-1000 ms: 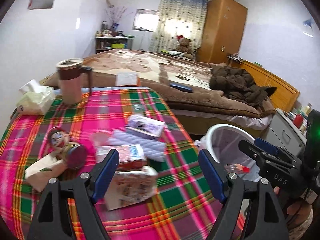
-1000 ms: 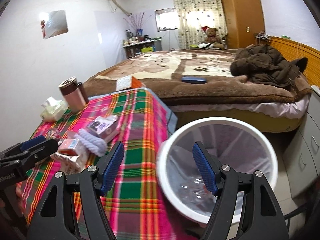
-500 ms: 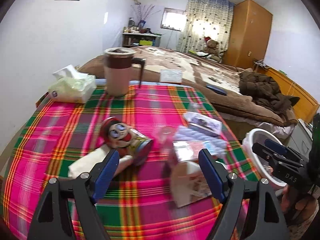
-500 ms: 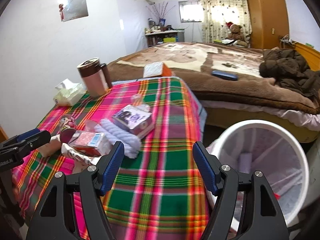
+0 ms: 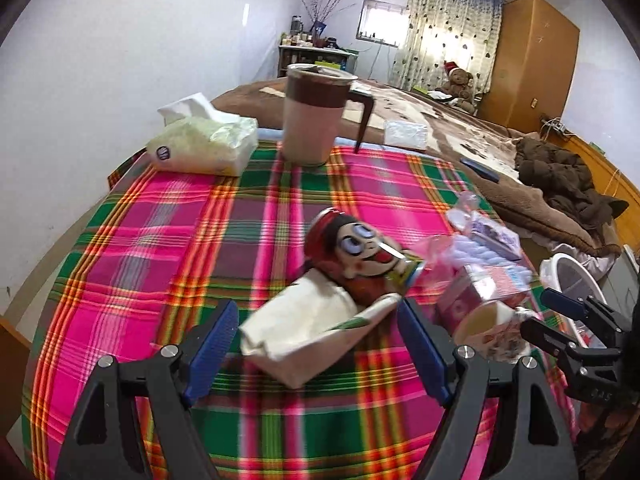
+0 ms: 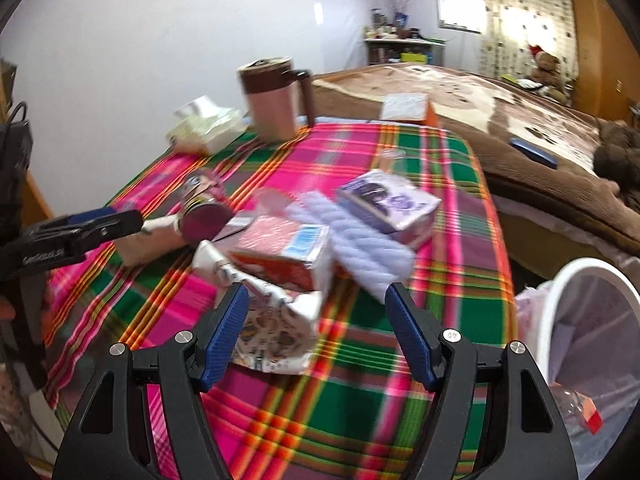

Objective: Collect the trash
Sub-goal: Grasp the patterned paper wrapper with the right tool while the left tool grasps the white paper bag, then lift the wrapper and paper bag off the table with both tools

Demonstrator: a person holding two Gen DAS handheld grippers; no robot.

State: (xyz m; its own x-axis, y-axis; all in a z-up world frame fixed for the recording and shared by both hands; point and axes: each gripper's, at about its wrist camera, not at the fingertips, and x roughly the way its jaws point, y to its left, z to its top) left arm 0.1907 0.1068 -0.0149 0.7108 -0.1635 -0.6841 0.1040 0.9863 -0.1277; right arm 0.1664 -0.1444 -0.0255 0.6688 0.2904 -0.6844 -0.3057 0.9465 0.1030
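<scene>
**Both grippers spread over the littered plaid table**

Jaws of the left gripper [image 5: 318, 344] stand apart, empty, framing a cream paper carton [image 5: 308, 330] without touching it. Jaws of the right gripper [image 6: 316, 334] are likewise spread and empty, above a patterned wrapper [image 6: 272, 328]. Both pieces of trash lie on the plaid tablecloth [image 6: 360, 420]; the white bin [image 6: 592, 320] stands just beside the cloth's edge.

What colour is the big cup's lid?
Dark brown, over a pinkish body. The big cup shows best in the right wrist view.

Mug [image 5: 314, 114], tissue pack [image 5: 204, 144], bed [image 6: 520, 120]
</scene>
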